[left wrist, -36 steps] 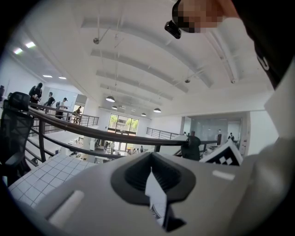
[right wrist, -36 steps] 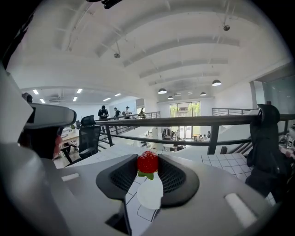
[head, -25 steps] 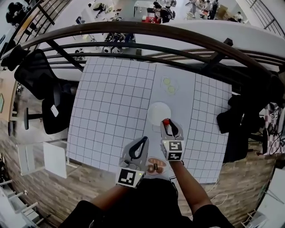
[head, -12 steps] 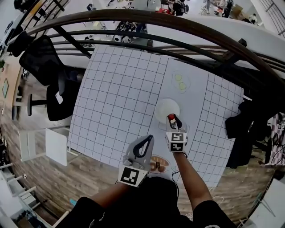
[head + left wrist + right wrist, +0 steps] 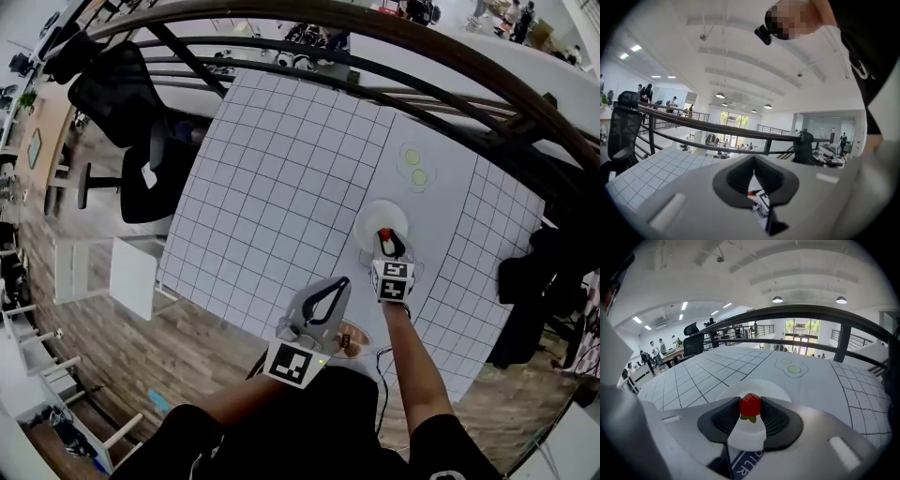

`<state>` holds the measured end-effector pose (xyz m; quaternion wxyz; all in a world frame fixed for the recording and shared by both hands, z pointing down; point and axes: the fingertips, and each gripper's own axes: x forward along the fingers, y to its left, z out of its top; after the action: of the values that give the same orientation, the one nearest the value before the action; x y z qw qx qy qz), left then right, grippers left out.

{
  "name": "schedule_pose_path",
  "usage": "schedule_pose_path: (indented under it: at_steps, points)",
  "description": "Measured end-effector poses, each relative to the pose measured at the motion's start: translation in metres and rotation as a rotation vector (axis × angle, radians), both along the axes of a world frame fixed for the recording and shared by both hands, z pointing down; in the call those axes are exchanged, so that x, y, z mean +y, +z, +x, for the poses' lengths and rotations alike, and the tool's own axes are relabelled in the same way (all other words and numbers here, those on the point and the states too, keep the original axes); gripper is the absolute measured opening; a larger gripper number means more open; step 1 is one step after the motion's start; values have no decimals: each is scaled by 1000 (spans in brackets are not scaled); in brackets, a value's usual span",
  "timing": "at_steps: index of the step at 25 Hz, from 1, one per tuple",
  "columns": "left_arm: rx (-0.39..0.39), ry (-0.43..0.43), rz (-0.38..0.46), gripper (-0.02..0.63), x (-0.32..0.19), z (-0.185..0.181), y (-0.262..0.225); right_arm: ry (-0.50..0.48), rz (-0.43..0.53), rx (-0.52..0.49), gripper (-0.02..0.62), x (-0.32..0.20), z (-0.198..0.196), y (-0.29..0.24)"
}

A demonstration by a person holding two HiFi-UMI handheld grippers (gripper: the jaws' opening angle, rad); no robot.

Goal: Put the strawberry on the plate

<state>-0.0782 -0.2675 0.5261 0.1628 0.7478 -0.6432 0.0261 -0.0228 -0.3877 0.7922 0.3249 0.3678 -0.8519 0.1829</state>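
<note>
Right hand-held gripper (image 5: 750, 409) pinching red strawberry (image 5: 750, 404) over white plate (image 5: 774, 391) on gridded counter (image 5: 708, 371), left hand-held gripper (image 5: 753, 158) pressed together, empty

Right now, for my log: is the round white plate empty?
Empty: the round white plate is bare; the red strawberry sits in the right gripper.

White capitals reading roughly "OLLR", cut off at the left, on a blue strip (image 5: 743, 464) beneath the right gripper (image 5: 750, 405), black-and-white square marker (image 5: 393, 279) on its cube, another square marker (image 5: 292, 364) on the left gripper (image 5: 342, 282), coded patterns only.
</note>
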Motion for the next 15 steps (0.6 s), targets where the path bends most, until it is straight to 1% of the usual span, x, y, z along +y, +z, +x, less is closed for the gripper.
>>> schedule_pose_path:
  at_steps: [4, 7, 10, 15]
  points:
    - [1, -23, -21, 8, 6, -5, 4, -1, -39, -2, 134, 1, -4, 15]
    - [1, -16, -22, 8, 9, -4, 4, -9, -51, 23, 135, 2, -1, 23]
    - [6, -30, -24, 8, 13, -7, 5, -20, -57, 41, 137, 3, 0, 26]
    - [28, -32, -24, 8, 19, -9, 3, -12, -73, 9, 138, 2, -1, 25]
